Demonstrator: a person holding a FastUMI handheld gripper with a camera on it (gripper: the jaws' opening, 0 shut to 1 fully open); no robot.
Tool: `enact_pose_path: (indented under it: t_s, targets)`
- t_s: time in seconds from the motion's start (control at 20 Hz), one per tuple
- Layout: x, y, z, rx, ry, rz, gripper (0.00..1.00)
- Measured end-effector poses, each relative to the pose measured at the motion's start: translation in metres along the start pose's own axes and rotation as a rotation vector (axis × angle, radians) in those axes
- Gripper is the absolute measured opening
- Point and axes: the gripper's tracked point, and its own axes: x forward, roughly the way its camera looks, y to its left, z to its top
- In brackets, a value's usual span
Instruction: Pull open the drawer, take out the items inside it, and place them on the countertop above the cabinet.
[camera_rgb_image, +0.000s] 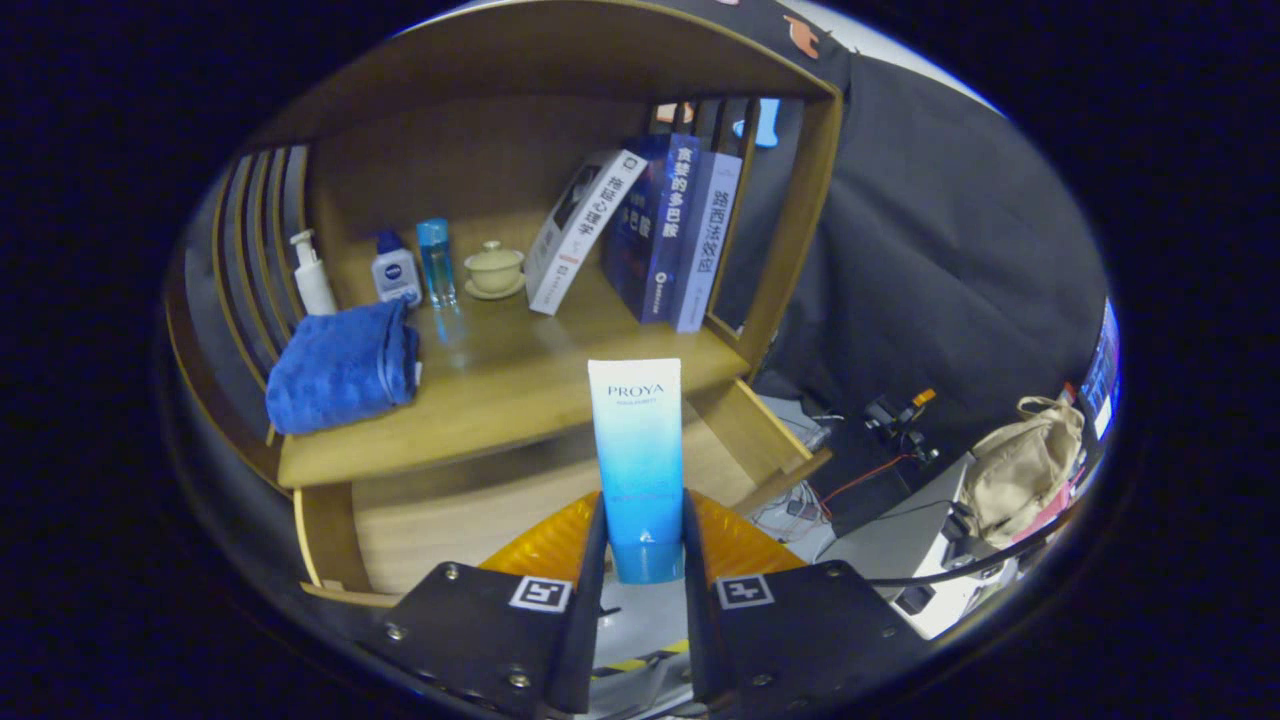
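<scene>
My gripper (645, 545) is shut on a white-to-blue cosmetic tube (637, 445), both fingers pressing its lower part near the blue cap. The tube stands upright between the fingers, held in the air in front of the wooden countertop (520, 375). Below the countertop the open drawer (450, 520) shows its pale wooden inside just beyond the fingers. On the countertop lie a folded blue towel (342, 367), a pump bottle (312, 273), a small white bottle (396, 268), a clear blue bottle (436, 260) and a lidded tea cup (494, 268).
Several books (655, 225) lean against the cabinet's right wall (790, 230). Slatted wooden sides enclose the shelf on the left. To the right, lower down, are cables, small devices (900, 415) and a beige bag (1025, 465) on a grey surface.
</scene>
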Motion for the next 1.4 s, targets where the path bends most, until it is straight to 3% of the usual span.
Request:
enact_pose_path:
  t_s: [0.45, 0.85, 1.1, 1.3, 1.4]
  targets:
    - [0.074, 0.085, 0.041, -0.087, 0.039, 0.188, 0.38]
    - [0.122, 0.12, 0.036, -0.13, 0.112, 0.277, 0.38]
    - [0.129, 0.131, 0.032, -0.166, 0.12, 0.321, 0.38]
    - [0.128, 0.139, 0.042, -0.141, 0.07, 0.361, 0.43]
    - [0.118, 0.141, 0.051, -0.126, 0.017, 0.383, 0.54]
